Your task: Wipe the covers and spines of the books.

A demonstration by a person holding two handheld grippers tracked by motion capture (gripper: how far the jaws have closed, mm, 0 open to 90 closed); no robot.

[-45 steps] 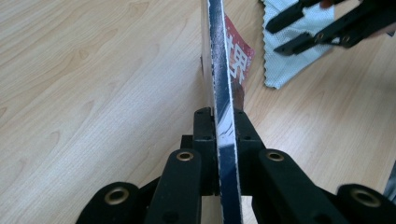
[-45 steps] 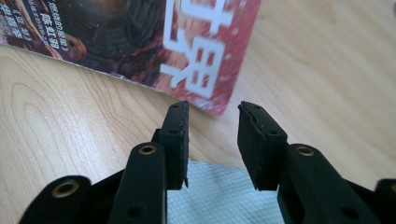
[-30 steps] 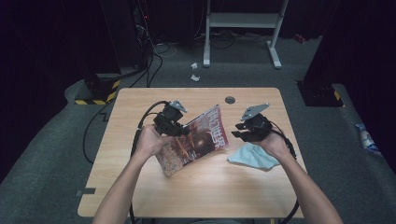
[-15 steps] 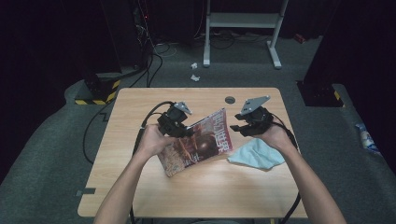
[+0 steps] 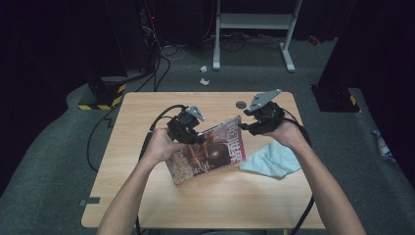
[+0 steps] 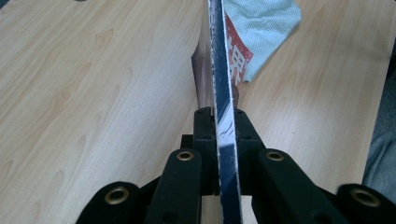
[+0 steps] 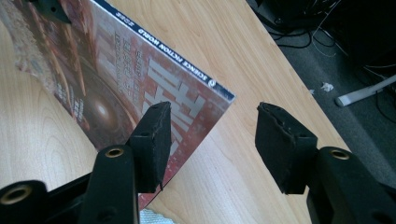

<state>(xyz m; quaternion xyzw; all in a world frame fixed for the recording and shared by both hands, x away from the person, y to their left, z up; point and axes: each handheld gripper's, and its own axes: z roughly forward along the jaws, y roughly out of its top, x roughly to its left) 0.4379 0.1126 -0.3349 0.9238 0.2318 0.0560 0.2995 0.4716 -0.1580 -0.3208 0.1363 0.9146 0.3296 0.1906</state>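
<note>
Red-covered book sits clamped edge-on in my left gripper, tilted above the table. My right gripper, jaws just widening and empty, hangs beside its far corner.

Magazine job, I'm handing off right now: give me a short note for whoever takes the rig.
Left hand-held gripper: shut on the magazine, clamping its edge and holding it tilted above the table.
Right hand-held gripper: jaws have just been opening, nothing between them, beside the magazine's far corner.
Light blue cloth: crumpled on the table under the right hand.
Done: magazine lifted, right grip released.
Left: probably regrip or set the magazine down; the cloth lies untouched.
</note>
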